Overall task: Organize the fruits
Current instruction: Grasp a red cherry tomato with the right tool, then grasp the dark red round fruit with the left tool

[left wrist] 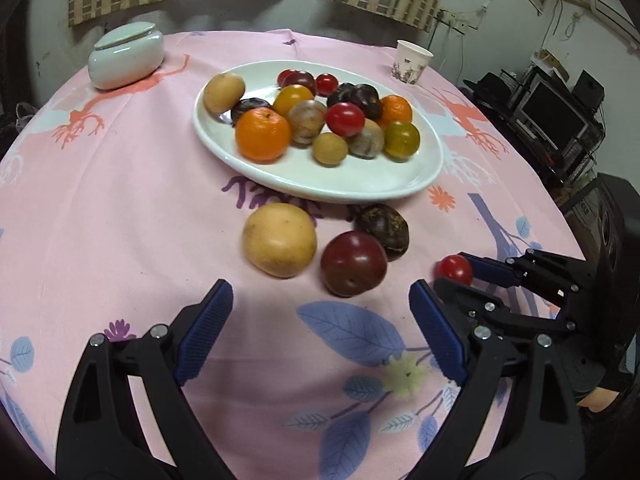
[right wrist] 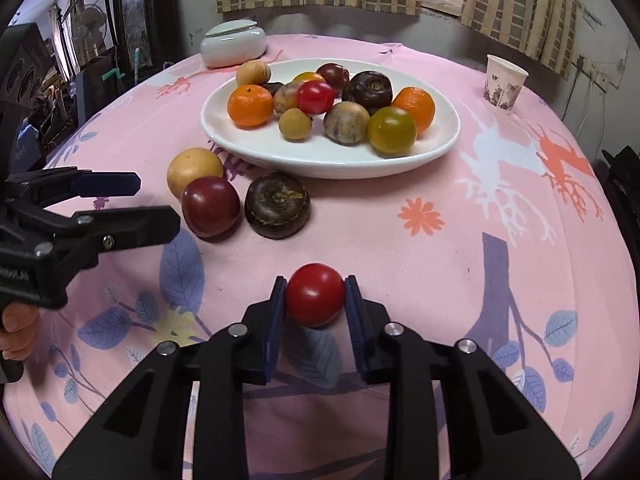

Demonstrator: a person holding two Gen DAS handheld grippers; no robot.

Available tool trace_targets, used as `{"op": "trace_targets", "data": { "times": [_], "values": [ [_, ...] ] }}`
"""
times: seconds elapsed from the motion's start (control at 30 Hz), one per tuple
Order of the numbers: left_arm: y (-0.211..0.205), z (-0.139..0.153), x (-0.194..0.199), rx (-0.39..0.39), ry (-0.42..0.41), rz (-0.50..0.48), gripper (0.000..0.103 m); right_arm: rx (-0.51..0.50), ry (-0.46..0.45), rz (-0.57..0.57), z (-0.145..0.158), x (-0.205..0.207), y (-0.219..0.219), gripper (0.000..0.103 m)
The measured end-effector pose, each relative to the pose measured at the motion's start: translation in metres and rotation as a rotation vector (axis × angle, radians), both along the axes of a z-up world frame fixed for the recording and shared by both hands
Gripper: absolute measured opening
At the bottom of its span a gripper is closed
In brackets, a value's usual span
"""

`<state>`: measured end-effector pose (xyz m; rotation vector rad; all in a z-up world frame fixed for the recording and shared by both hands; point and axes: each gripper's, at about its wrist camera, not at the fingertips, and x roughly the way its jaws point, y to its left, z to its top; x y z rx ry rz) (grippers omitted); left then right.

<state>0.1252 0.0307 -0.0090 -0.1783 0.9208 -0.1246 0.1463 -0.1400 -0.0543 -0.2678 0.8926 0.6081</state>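
A white oval plate (left wrist: 424, 168) (right wrist: 440, 148) holds several fruits: oranges, red tomatoes, dark and tan ones. On the pink cloth in front of it lie a yellow round fruit (left wrist: 279, 239) (right wrist: 194, 170), a dark red plum (left wrist: 353, 263) (right wrist: 211, 207) and a dark brown fruit (left wrist: 383, 230) (right wrist: 277, 205). My right gripper (right wrist: 315, 296) (left wrist: 454, 274) is shut on a small red tomato (right wrist: 315, 299) (left wrist: 455, 269), blue pads pressing both its sides, low over the cloth. My left gripper (left wrist: 320, 312) (right wrist: 154, 200) stands open just short of the plum, nothing between its fingers.
A pale lidded ceramic jar (left wrist: 126, 57) (right wrist: 233, 45) stands at the table's back left. A paper cup (left wrist: 412, 61) (right wrist: 505, 82) stands at the back right. Curtains hang behind the table; dark electronics (left wrist: 556, 108) crowd the room past its right edge.
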Motion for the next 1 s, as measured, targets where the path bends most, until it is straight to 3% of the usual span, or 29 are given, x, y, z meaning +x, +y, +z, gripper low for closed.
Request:
{"op": "trace_targets", "data": {
  "times": [0.2, 0.3, 0.47, 0.53, 0.77, 0.83, 0.9, 1.0],
  "values": [
    [-0.016, -0.006, 0.001, 0.041, 0.009, -0.014, 0.089, 0.029, 0.028, -0.006, 0.005, 0.003, -0.007, 0.030],
    [-0.020, -0.010, 0.005, 0.039, 0.037, -0.031, 0.075, 0.039, 0.034, -0.010, 0.006, 0.004, -0.010, 0.030],
    [-0.023, -0.016, 0.012, 0.063, 0.071, 0.001, 0.068, 0.048, 0.053, -0.011, 0.004, 0.006, -0.012, 0.030],
    [-0.027, -0.016, 0.017, 0.065, 0.076, 0.004, 0.058, 0.048, 0.064, -0.014, 0.002, 0.008, -0.013, 0.030],
    [-0.031, -0.017, 0.034, 0.043, 0.088, 0.003, 0.056, 0.061, 0.075, 0.010, 0.005, 0.005, -0.013, 0.030],
    [-0.035, -0.017, 0.035, 0.056, 0.076, -0.009, 0.052, 0.060, 0.078, 0.015, 0.005, 0.005, -0.012, 0.030],
    [-0.036, -0.017, 0.033, 0.052, 0.061, -0.027, 0.041, 0.057, 0.077, 0.017, 0.005, 0.004, -0.012, 0.030],
    [-0.035, -0.016, 0.030, 0.051, 0.062, -0.029, 0.040, 0.057, 0.075, 0.015, 0.005, 0.005, -0.012, 0.030]
  ]
}}
